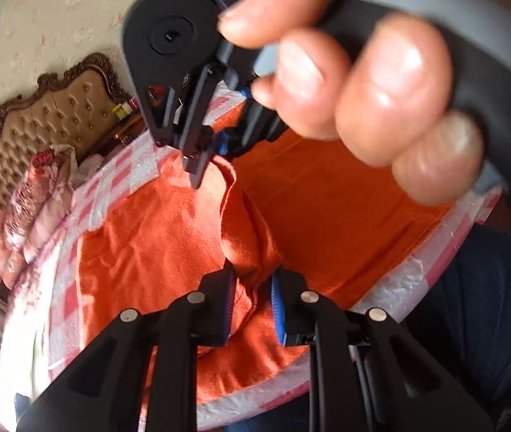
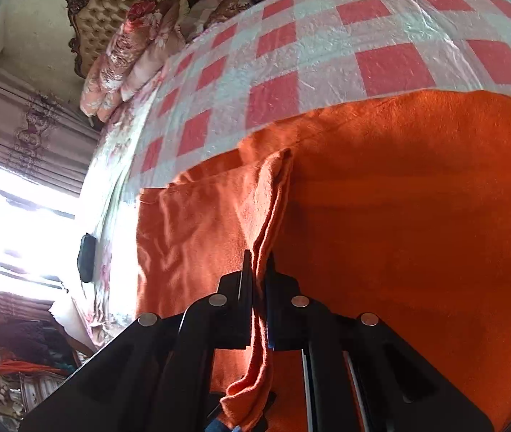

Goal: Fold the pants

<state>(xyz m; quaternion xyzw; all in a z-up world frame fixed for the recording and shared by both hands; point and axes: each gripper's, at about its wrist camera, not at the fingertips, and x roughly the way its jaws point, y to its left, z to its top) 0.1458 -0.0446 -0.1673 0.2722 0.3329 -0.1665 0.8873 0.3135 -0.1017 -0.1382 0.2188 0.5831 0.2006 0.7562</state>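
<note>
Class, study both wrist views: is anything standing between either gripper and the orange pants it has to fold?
Nothing visible does. The right gripper is already clamped on a fold of the orange pants, and the left gripper has an edge of the cloth between its fingers, with the checkered bedcover beneath.

left gripper (image 1: 253, 297): matte black linkage arms, round silver pins, blue ribbed finger pads (image 1: 277, 300); right gripper (image 2: 259, 280): same black arms, silver pins; right hand (image 1: 363, 82): bare skin, short nails, above left gripper; dark navy clothing (image 1: 489, 306) right of it
</note>
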